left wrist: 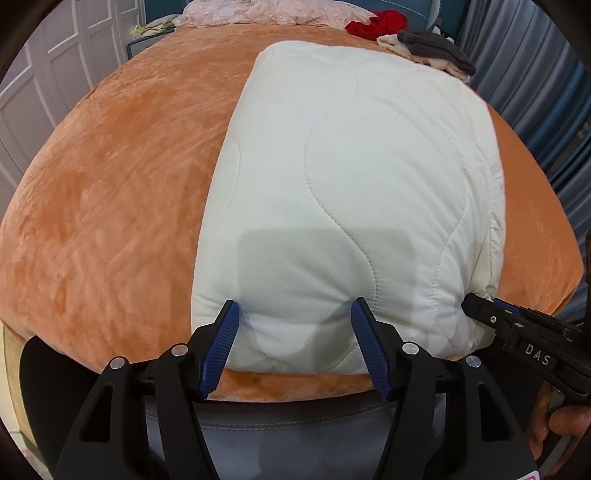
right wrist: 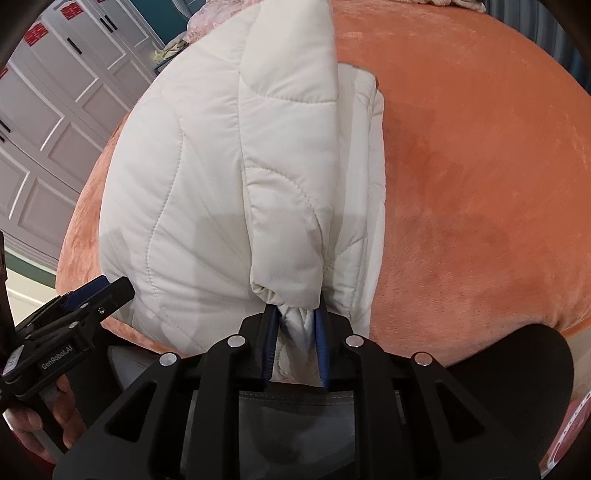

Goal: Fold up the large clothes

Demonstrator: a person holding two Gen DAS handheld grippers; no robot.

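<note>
Across the near half of a bed, a cream quilted jacket (left wrist: 354, 192) lay folded into a long, narrow bundle running from the near edge toward the far side. It rested on an orange plush bedspread (left wrist: 110, 192), closer to the right side in the left wrist view.

At the jacket's near right corner, the right gripper (right wrist: 295, 325) stood narrow, its blue pads (right wrist: 322, 343) pressed on a gathered elastic cuff of the sleeve (right wrist: 291, 206), which lay along the top of the bundle. The left gripper (left wrist: 293, 314) hovered at the near left end with its jaws fairly wide. The padded hem sat between the fingers, but they did not appear to squeeze it.

By the look of it, the folding was well along: the sides seemed already turned in, and the sleeve was laid lengthwise. What probably remained was settling the sleeve, then folding the long bundle across itself.

At the far end of the bed lay a red garment (left wrist: 380, 22) and a small heap of grey and beige clothes (left wrist: 432, 51). White panelled wardrobe doors (right wrist: 48, 122) stood to the left, and blue curtains (left wrist: 535, 92) hung to the right.

Much stayed hidden. The jacket's underside, collar and other sleeve could not be seen. Part of a hand (left wrist: 565, 421) showed at the frame edge, the rest cut off. Fisheye bending made the bed's true shape hard to judge.
</note>
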